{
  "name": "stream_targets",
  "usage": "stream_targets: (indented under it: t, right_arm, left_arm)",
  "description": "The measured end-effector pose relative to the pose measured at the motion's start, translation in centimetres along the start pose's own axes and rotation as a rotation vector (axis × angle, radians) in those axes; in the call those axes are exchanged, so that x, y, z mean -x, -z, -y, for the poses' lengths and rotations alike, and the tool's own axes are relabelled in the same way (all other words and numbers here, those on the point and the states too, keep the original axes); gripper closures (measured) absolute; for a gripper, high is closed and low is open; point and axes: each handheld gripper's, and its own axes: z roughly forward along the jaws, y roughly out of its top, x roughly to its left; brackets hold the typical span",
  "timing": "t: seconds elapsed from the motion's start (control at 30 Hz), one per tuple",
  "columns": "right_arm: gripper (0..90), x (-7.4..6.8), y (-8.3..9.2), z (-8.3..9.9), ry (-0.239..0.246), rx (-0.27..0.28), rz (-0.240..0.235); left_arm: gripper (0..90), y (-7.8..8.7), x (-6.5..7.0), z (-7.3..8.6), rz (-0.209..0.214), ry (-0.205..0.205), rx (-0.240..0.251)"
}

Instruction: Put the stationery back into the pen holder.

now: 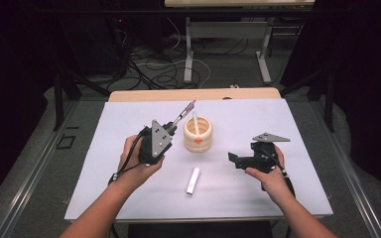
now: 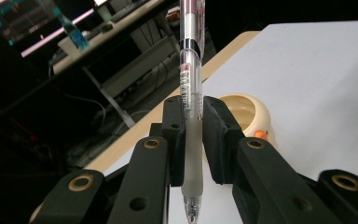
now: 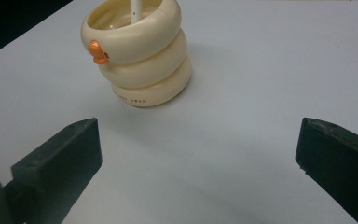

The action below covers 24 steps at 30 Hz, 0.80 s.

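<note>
White table (image 1: pixel 129 188): one holder (image 1: pixel 198 134), one marker (image 1: pixel 193 180); left gripper (image 2: pixel 193 126) clamps one pen (image 2: pixel 191 70), right gripper (image 3: pixel 198 154) wide.

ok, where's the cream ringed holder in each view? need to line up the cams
High view: cream holder at table centre, just right of the left gripper.
Left gripper view: right of the jaws, partly behind the right one.
Right gripper view: upper left, beyond the open jaws.
Shared landmark: its orange beak.
</note>
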Motion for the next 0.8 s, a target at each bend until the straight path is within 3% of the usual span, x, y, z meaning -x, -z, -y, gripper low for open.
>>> stream_targets:
  t: [0.13, 0.27, 0.5, 0.63, 0.8]
  right_arm:
    - [0.0, 0.0, 0.0, 0.0, 0.002, 0.001, 0.0]
    - [0.0, 0.0, 0.0, 0.0, 0.002, 0.001, 0.001]
    - [0.0, 0.0, 0.0, 0.0, 0.004, 0.001, 0.002]
    - [0.0, 0.0, 0.0, 0.0, 0.007, -0.001, 0.002]
    - [0.1, 0.0, 0.0, 0.0, 0.007, 0.0, 0.003]
  left_arm:
    - [80.1, 0.1, 1.1, -0.3, -0.012, -0.125, 0.004]
    - [80.1, 0.0, 2.2, -0.4, 0.008, -0.222, -0.005]
    - [80.2, 0.0, 3.5, -0.6, 0.045, -0.354, -0.027]
    - [80.2, -0.2, 4.2, -0.7, 0.077, -0.393, -0.057]
    - [80.2, -0.2, 4.7, -1.0, 0.098, -0.479, -0.091]
